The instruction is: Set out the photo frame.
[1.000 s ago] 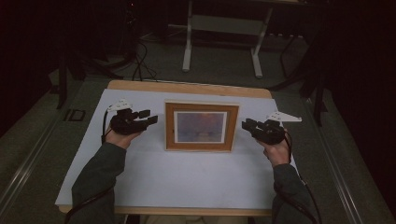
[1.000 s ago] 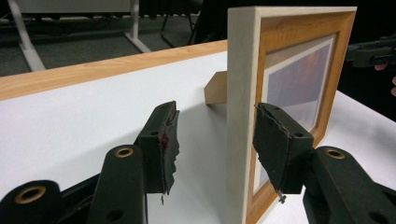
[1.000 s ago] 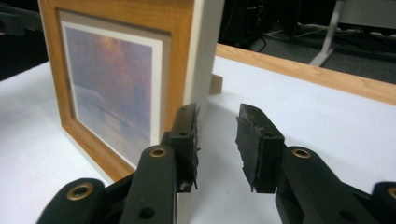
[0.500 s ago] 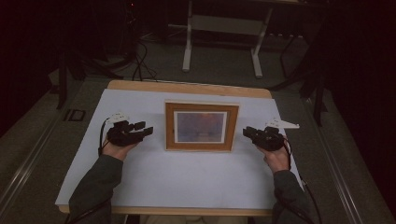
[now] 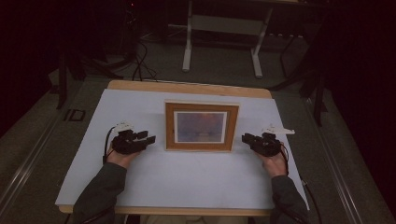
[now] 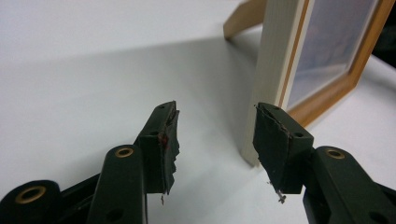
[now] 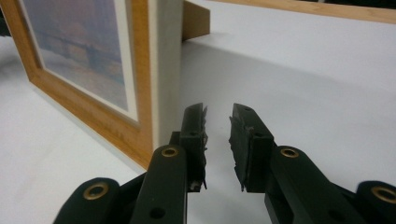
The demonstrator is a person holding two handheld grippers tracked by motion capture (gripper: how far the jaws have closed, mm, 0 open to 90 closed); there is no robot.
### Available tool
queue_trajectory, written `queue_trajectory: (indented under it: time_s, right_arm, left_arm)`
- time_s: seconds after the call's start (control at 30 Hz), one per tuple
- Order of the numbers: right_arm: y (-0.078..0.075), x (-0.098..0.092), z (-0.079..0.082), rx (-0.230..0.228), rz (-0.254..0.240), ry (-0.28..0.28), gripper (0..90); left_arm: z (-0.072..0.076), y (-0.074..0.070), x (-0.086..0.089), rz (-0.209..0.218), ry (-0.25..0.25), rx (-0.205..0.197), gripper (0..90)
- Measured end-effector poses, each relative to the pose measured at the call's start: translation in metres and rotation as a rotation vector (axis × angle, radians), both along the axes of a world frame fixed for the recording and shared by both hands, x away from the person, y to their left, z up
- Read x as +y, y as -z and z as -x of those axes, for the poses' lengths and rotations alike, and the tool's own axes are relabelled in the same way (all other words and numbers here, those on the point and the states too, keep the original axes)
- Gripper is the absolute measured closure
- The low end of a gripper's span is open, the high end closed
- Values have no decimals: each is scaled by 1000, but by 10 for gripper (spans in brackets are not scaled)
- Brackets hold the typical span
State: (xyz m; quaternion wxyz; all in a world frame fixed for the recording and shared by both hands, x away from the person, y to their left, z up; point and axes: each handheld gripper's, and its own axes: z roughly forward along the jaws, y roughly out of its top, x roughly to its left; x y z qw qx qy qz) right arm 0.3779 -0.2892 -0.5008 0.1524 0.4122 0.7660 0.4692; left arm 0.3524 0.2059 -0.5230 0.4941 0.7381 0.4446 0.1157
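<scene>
A wooden picture frame (image 5: 201,126) with a bluish print stands upright at the middle of the white table top (image 5: 187,186). My left gripper (image 5: 147,139) is low beside its left edge and open. In the left gripper view the frame's pale side edge (image 6: 275,70) rises just beyond the right-hand jaw of that gripper (image 6: 217,140), with nothing between the pads. My right gripper (image 5: 246,138) sits by the frame's right edge. Its jaws (image 7: 218,140) have just been closing and stand a narrow gap apart, holding nothing, with the frame's side (image 7: 166,70) left of them.
A wooden prop (image 6: 243,18) sticks out behind the frame (image 7: 196,21). The table's wooden rim (image 5: 187,86) runs along the far side. Beyond it, a metal stand (image 5: 222,42) and cables (image 5: 140,60) are on the dark floor.
Both hands have sunk and drawn toward the near side, from level with the frame's middle to beside its lower corners. The frame has not moved.
</scene>
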Motion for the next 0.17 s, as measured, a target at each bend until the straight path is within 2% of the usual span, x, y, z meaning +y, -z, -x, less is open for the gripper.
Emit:
queue_trajectory:
  time_s: [0.17]
  right_arm:
    - [6, 7, 3, 2, 28, -21, 747]
  left_arm:
    - [2, 8, -5, -36, 2, 12, 511]
